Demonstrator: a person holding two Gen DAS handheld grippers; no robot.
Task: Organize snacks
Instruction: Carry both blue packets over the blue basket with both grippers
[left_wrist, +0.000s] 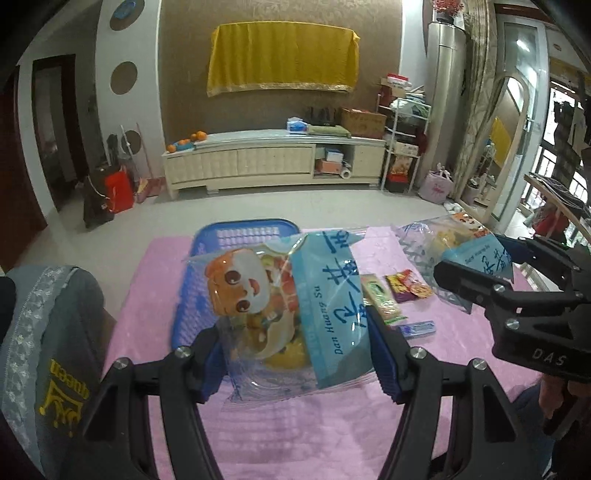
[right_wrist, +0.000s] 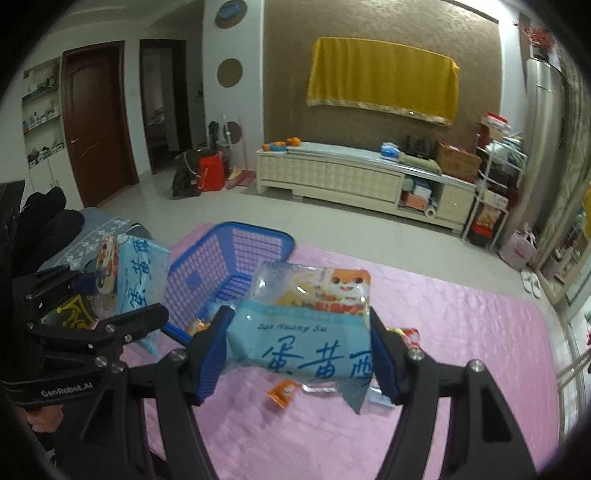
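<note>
Each tool, left tool and right tool, clamps a pastry bag above the worktop; small packets remain outside the blue basket.

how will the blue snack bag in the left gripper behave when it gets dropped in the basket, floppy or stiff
Probably floppy: the snack bag is thin clear film, crinkled and sagging below the left gripper. It looks light for its size, puffed with air around loose pieces. The glossy film may be slippery, so it will likely slide and slump in the blue basket.
</note>
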